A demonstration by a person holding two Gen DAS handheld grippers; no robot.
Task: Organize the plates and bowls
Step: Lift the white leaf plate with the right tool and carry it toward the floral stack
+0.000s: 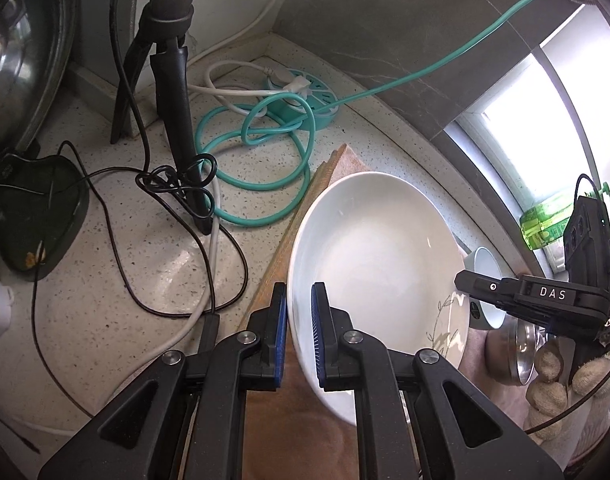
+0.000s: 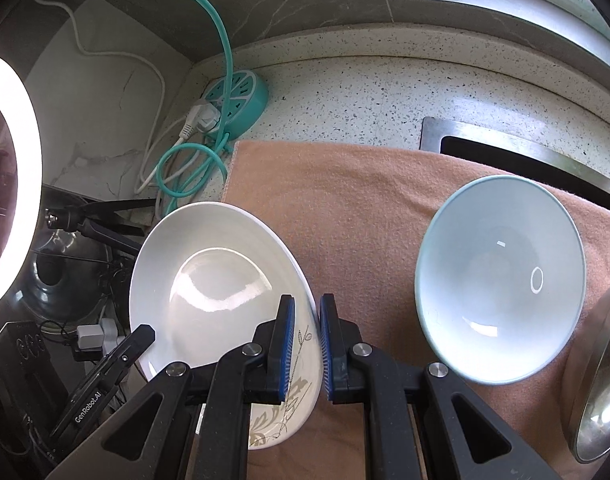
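Speckled counter (image 2: 365,80) under tan cloth (image 2: 345,208); both grippers' fingers clamped on white plate (image 2: 209,280).

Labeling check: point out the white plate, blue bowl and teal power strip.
white plate (image 2: 209,280): right wrist view, inner well.
blue bowl (image 2: 501,280): right wrist view, inside bottom.
teal power strip (image 2: 241,92): right wrist view, top face.
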